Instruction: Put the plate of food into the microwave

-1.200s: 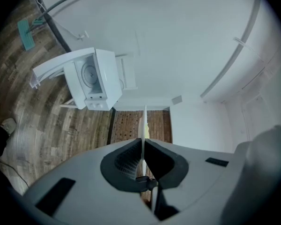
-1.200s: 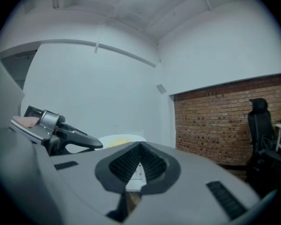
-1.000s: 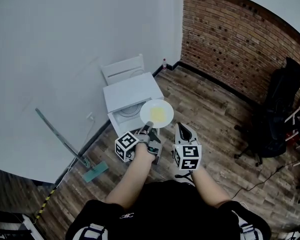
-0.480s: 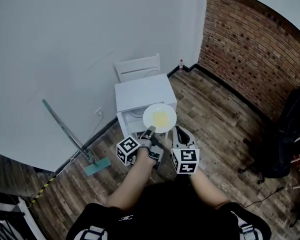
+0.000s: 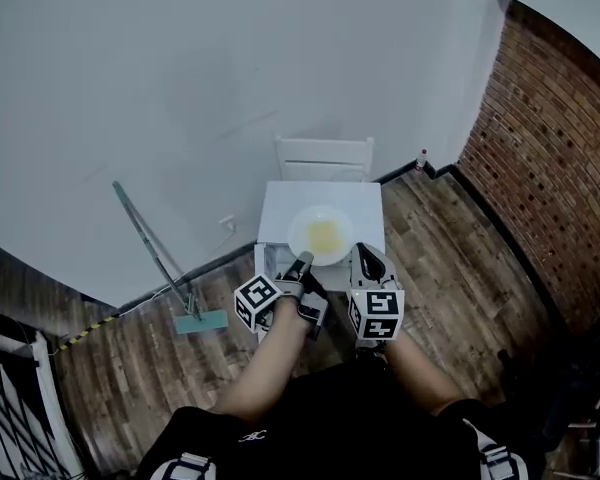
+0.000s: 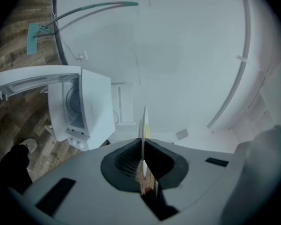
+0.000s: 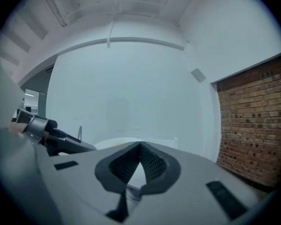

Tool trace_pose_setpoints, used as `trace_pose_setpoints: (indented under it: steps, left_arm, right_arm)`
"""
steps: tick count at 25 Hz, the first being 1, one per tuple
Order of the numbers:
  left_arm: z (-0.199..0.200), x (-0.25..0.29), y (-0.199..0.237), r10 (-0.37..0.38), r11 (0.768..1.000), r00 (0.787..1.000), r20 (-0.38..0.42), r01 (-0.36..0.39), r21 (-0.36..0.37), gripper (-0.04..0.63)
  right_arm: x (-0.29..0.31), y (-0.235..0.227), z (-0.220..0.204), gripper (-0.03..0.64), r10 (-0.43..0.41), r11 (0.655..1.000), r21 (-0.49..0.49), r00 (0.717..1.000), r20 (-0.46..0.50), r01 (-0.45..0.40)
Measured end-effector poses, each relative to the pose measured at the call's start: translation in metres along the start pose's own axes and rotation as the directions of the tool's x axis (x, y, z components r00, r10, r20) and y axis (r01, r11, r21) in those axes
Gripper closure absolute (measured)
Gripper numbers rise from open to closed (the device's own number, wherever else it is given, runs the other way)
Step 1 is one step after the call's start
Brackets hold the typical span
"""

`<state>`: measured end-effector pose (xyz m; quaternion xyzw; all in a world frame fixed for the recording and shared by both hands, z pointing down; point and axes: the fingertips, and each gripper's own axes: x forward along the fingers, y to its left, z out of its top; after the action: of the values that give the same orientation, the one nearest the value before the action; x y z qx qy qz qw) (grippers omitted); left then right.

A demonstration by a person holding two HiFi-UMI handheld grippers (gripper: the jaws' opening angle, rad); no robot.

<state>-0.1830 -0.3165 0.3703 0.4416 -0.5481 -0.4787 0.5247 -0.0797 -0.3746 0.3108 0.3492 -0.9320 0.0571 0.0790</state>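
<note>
A white plate [image 5: 321, 234] with yellow food on it hovers over the white microwave [image 5: 365, 203], which stands low on the wooden floor. My left gripper [image 5: 302, 259] is shut on the plate's near rim. In the left gripper view the plate [image 6: 143, 125] shows edge-on between the pads of that left gripper [image 6: 143, 150]. There the microwave [image 6: 86, 109] has its door [image 6: 37, 78] swung open. My right gripper [image 5: 366, 255] is just right of the plate, level with the left one. Its jaws [image 7: 140, 148] meet at the tips with nothing between them.
A white chair [image 5: 325, 156] stands against the white wall behind the microwave. A mop [image 5: 160, 258] leans on the wall at the left, its green head [image 5: 204, 321] on the floor. A small bottle [image 5: 421, 160] stands by the corner. A brick wall [image 5: 555, 148] runs along the right.
The view has swung round, and the microwave now lies straight ahead and under the plate. Both grippers keep their pose; the plate stays held in the left one.
</note>
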Motion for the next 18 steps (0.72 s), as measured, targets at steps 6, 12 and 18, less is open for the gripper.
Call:
trace_pose_setpoints:
  steps: [6,12,18]
  left_arm:
    - [0.023,0.035,-0.004,-0.011,0.999,0.988,0.156,0.018,-0.044,0.581]
    - [0.035,0.020,0.031,0.054,0.994,0.936,0.349,-0.016,-0.109,0.581]
    - [0.037,0.005,0.053,0.090,0.991,0.898,0.431,-0.038,-0.127,0.581]
  right_arm:
    - [0.064,-0.010,0.008,0.609,0.163,0.986,-0.022,0.986,-0.035,-0.164]
    - [0.106,0.012,-0.017,0.609,0.360,0.931,-0.023,0.927,-0.106,-0.364]
    - [0.122,0.025,-0.030,0.609,0.436,0.898,0.000,0.890,-0.131,-0.440]
